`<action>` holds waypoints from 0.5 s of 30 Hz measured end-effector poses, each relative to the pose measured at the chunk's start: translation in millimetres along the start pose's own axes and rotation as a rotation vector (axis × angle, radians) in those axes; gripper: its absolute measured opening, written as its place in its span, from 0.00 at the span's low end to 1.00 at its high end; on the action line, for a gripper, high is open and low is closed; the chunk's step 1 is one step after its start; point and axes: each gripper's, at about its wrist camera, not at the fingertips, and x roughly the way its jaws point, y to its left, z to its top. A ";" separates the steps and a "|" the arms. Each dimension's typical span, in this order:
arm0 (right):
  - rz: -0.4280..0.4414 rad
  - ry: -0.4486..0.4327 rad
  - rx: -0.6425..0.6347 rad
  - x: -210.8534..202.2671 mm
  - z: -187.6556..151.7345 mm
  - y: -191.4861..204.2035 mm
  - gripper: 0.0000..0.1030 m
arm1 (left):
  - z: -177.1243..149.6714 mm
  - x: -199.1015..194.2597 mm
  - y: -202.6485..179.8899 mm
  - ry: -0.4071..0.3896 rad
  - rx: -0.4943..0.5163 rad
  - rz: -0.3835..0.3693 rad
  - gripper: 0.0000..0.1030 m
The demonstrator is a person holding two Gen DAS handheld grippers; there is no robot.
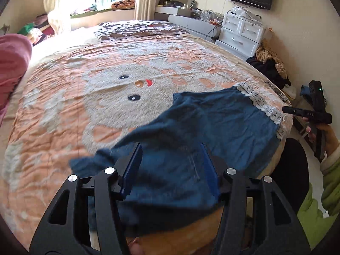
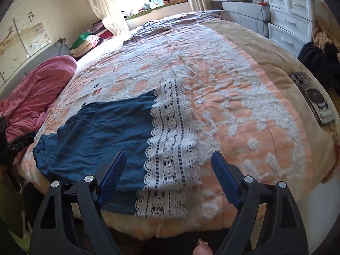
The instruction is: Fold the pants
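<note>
Dark blue pants [image 1: 212, 123] with a white lace hem [image 2: 170, 138] lie spread near the front edge of the bed. In the left wrist view, my left gripper [image 1: 170, 165] hovers low over the waist end. Its jaws stand apart with blurred blue cloth lying between them, and the pads do not press on it. In the right wrist view, my right gripper [image 2: 170, 170] is open wide above the lace end of the pants [image 2: 102, 131], with nothing gripped. A hand in a green sleeve [image 1: 327, 140] holds the right tool at the bed's edge.
A peach and white patterned bedspread [image 1: 85, 106] covers the bed. A pink blanket [image 2: 36, 93] is bunched at the left. A phone [image 2: 312, 97] lies on the bed's right border. White drawers [image 1: 240, 31] and a pile of dark clothes [image 1: 267, 70] stand along the right wall.
</note>
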 end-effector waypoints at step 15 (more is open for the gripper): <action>-0.060 0.052 0.065 23.8 -6.9 -1.6 0.78 | -55.0 5.0 -29.4 0.084 0.243 0.259 0.52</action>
